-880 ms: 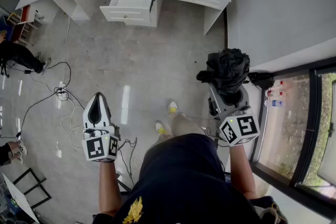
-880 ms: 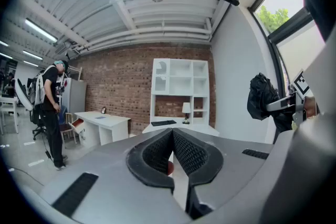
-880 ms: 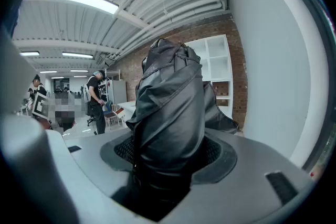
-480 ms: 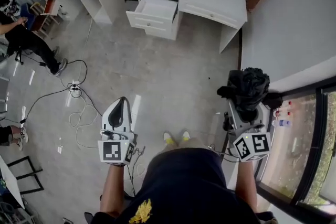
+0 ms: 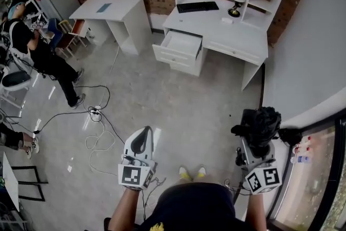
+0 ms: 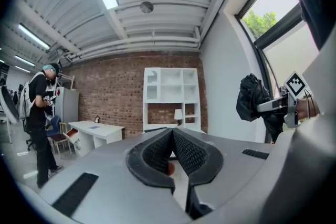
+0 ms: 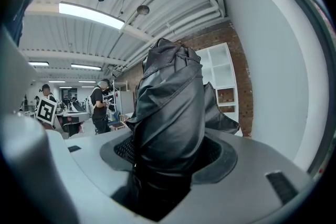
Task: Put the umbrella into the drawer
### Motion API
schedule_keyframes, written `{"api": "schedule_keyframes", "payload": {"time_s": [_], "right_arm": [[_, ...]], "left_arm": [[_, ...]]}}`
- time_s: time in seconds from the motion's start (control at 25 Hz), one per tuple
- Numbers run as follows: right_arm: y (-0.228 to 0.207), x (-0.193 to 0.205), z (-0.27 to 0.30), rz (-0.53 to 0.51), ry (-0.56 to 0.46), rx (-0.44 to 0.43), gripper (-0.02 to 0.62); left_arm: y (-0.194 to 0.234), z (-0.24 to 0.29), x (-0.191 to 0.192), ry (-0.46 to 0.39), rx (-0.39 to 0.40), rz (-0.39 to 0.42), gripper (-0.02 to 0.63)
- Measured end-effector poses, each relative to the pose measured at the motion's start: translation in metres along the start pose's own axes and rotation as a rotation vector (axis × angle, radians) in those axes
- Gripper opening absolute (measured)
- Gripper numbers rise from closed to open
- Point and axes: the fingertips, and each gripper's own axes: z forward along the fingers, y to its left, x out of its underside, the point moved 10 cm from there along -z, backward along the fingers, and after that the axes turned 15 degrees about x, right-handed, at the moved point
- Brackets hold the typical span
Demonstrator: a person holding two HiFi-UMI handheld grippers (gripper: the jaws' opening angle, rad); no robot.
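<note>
A folded black umbrella [image 5: 260, 124] stands upright in my right gripper [image 5: 256, 144], whose jaws are shut on its lower part; in the right gripper view the umbrella [image 7: 170, 113] fills the middle and hides both pads. My left gripper [image 5: 140, 143] is at the lower left of the head view, shut with nothing between its pads [image 6: 160, 152]. Across the floor, the white desk [image 5: 227, 35] has one drawer [image 5: 179, 50] pulled out. Both grippers are far from it.
A second white table [image 5: 111, 8] stands left of the desk. Cables [image 5: 94, 116] trail over the grey floor. A person [image 5: 38, 51] sits at the far left. A grey wall [image 5: 319, 51] and window sill with bottles [image 5: 303, 151] lie to the right.
The head view has tilted up: the desk and open drawer sit lower in the picture and the brick wall and shelves now show. Both grippers appear lower in frame; the umbrella stays gripped.
</note>
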Motion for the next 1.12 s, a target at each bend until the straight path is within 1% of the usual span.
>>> {"api": "schedule_keyframes", "payload": {"time_s": [0.24,0.44,0.64,0.92,1.12], "right_arm": [[-0.005,-0.001,0.005,0.05,-0.028,0.002,0.261],[0.003,-0.009,0.009,0.035,-0.043,-0.014,0.261],[0.02,-0.011,0.013,0.018,-0.047,-0.02,0.261],[0.049,-0.007,0.005,0.015,-0.034,-0.01,0.261],[0.06,-0.006,0.006,0.0,-0.027,0.006,0.261]], "left_arm": [[0.003,0.002,-0.011,-0.04,-0.007,0.008,0.017],[0.012,-0.001,-0.016,-0.076,-0.017,-0.003,0.017],[0.024,-0.013,-0.014,-0.096,-0.023,0.006,0.017],[0.045,-0.029,-0.007,-0.108,0.006,0.0,0.017],[0.056,-0.029,0.0,-0.118,0.037,-0.046,0.017]]}}
